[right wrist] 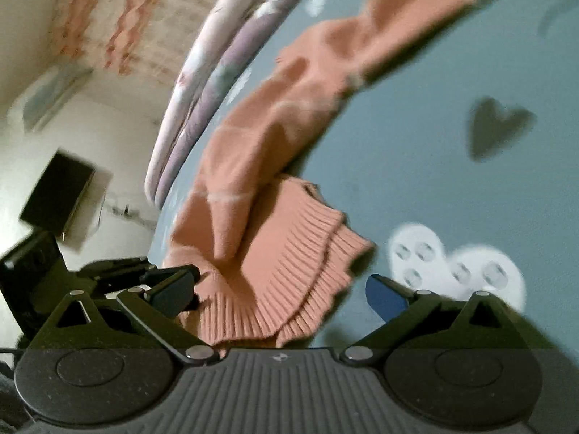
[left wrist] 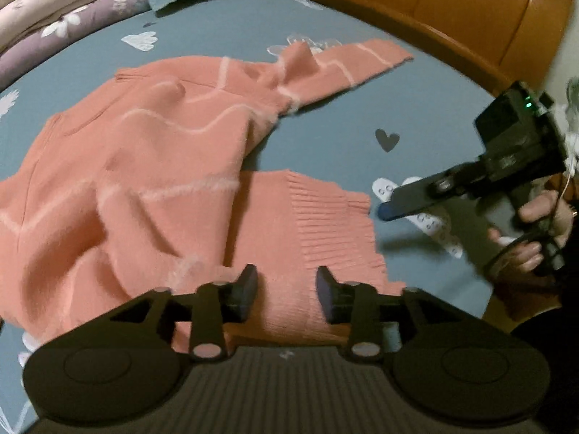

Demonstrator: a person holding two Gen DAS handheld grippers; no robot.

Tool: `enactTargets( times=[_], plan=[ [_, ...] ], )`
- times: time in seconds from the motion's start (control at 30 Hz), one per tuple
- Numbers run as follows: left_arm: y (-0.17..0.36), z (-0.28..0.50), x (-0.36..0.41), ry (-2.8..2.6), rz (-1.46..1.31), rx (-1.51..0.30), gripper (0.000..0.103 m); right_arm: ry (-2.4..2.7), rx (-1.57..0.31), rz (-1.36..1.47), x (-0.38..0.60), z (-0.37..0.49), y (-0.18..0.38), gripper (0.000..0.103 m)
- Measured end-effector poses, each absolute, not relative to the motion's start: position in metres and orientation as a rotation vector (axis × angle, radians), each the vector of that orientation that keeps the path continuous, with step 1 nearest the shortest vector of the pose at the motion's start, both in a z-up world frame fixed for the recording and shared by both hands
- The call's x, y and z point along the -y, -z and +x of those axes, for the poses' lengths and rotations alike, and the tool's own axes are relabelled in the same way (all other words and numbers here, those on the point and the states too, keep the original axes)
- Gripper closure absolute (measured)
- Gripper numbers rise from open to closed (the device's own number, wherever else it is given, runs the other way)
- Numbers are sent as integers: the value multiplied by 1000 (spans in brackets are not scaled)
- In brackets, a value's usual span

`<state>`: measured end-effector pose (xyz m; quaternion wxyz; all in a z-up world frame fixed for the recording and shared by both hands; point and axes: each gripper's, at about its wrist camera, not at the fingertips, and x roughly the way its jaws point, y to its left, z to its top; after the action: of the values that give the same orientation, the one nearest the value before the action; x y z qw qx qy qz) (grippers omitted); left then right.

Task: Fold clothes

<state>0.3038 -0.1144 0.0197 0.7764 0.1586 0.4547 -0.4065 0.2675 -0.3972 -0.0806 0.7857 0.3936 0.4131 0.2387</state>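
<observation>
1. The sweater (left wrist: 152, 181) is lying rumpled on my blue bedsheet (left wrist: 362, 119), one sleeve (left wrist: 347, 68) stretching toward the wooden bed frame (left wrist: 452, 11).
2. I am holding my left gripper (left wrist: 287, 294) over its ribbed hem (left wrist: 333, 228), fingers parted, nothing pinched.
3. My right gripper (right wrist: 280, 294) is hovering just beside that hem, spread wide and gripping nothing, my hand (left wrist: 535, 238) squeezing its handle.

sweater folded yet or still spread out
Partly folded, untidy. The sweater lies rumpled on the bed sheet; one sleeve still stretches outward and the ribbed hem is doubled over.
</observation>
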Motion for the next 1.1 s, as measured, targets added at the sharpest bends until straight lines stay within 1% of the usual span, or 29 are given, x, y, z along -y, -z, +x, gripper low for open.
enactTargets(
  times=[0.03, 0.2, 0.33, 0.43, 0.6, 0.63, 0.67, 0.7, 0.77, 0.8, 0.83, 0.87, 0.93, 1.1],
  plan=[
    [-20, 303, 112, 874, 322, -981, 58, -518, -881, 840, 394, 273, 81, 0],
    [-20, 304, 107, 843, 247, -980, 57, -574, -822, 800, 376, 309, 82, 0],
    [-25, 300, 100, 823, 234, -964, 57, -635, -882, 893, 378, 307, 84, 0],
    [-25, 302, 91, 807, 190, -959, 57, -647, -844, 878, 377, 295, 89, 0],
    [-24, 310, 86, 796, 151, -964, 57, -654, -832, 875, 365, 329, 90, 1],
    [-25, 309, 84, 791, 151, -957, 57, -652, -837, 847, 364, 329, 89, 5],
    [-26, 308, 82, 786, 150, -950, 57, -646, -841, 822, 363, 328, 88, 16],
    [-27, 307, 80, 781, 149, -943, 57, -626, -845, 820, 366, 323, 90, 24],
    [-27, 307, 73, 767, 129, -945, 57, -589, -861, 879, 377, 321, 103, 56],
    [-26, 307, 70, 758, 119, -950, 57, -570, -868, 908, 383, 319, 109, 65],
    [-24, 308, 67, 752, 113, -954, 57, -551, -877, 932, 387, 319, 115, 85],
    [-23, 308, 66, 749, 111, -957, 57, -535, -895, 929, 386, 322, 118, 94],
    [-20, 310, 66, 744, 108, -962, 57, -542, -904, 931, 382, 329, 119, 95],
    [-24, 308, 71, 742, 136, -940, 57, -460, -932, 909, 373, 326, 103, 93]
  ],
)
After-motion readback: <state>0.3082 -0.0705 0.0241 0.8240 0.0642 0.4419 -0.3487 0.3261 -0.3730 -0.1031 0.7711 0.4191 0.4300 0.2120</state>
